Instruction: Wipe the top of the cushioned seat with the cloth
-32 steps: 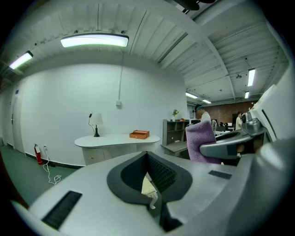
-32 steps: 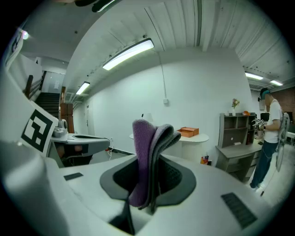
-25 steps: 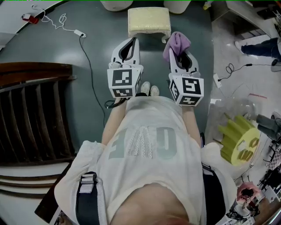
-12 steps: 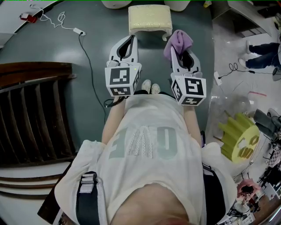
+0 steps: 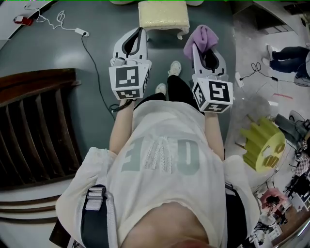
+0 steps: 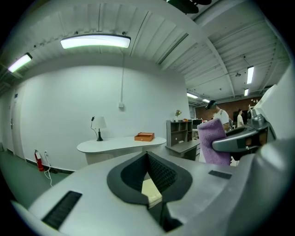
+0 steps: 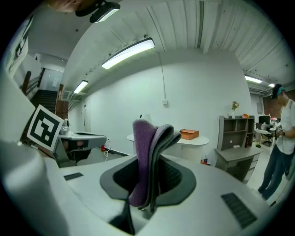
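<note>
Purple cloth (image 5: 202, 38) sits pinched in the right tongs (image 5: 194, 46). Left tongs (image 5: 141, 31) are closed and empty, near the cushioned seat (image 5: 163, 14).

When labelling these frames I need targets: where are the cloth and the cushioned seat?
cloth (image 5: 201, 39), head view, middle of the bunched purple fabric.
cushioned seat (image 5: 163, 14), head view, centre of its pale yellow top.

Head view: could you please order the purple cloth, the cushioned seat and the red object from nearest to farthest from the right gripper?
1. purple cloth, clamped in the right gripper
2. cushioned seat, ahead to its left
3. red object, far top-left corner
</note>
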Available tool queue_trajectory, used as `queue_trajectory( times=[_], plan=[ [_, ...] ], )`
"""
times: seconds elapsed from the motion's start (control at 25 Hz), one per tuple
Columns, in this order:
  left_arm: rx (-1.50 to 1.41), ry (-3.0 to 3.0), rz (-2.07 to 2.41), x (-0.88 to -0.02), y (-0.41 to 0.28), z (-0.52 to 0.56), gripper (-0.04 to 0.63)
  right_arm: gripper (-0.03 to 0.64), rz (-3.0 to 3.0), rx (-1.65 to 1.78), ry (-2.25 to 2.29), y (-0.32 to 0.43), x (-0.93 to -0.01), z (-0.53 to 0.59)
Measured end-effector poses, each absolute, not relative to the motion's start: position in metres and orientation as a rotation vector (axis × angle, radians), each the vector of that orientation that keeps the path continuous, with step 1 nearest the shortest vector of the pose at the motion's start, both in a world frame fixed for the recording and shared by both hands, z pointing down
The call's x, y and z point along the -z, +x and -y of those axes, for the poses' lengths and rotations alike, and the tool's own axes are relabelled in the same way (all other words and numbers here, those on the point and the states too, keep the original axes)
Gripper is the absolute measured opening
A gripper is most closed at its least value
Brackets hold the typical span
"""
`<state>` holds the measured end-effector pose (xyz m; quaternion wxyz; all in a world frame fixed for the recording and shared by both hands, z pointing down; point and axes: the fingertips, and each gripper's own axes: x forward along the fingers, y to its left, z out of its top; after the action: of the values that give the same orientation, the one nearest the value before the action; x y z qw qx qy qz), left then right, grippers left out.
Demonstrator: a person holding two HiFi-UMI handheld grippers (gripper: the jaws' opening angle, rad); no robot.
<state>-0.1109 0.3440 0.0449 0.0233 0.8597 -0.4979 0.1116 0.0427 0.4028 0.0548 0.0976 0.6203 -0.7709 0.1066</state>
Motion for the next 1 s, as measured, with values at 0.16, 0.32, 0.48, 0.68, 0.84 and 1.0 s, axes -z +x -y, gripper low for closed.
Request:
queue_trajectory(
  times=[0.16, 0.32, 0.48, 0.68, 0.84, 1.0],
  plan=[
    [-0.383, 2.700, 1.591, -0.040, -0.107, -0.319, 0.005, 0.095, 2.230, -0.233, 1.829, 0.050, -0.062, -0.376],
    [-0.265, 2.656, 1.599, -0.040, -0.106, -0.293, 0.005, 0.095, 2.238, -0.209, 1.821, 0.052, -0.067, -0.349],
    [-0.261, 2.655, 1.565, -0.043, -0.087, -0.262, 0.005, 0.095, 2.222, -0.230, 1.820, 0.067, -0.070, -0.310],
    [-0.260, 2.603, 1.599, -0.048, -0.071, -0.210, 0.005, 0.095, 2.253, -0.283, 1.760, 0.082, -0.081, -0.245],
    [-0.285, 2.587, 1.604, -0.050, -0.054, -0.161, 0.005, 0.095, 2.279, -0.339, 1.709, 0.095, -0.087, -0.188],
    [-0.350, 2.561, 1.586, -0.064, -0.038, -0.105, 0.005, 0.095, 2.307, -0.356, 1.644, 0.099, -0.095, -0.128]
  ],
)
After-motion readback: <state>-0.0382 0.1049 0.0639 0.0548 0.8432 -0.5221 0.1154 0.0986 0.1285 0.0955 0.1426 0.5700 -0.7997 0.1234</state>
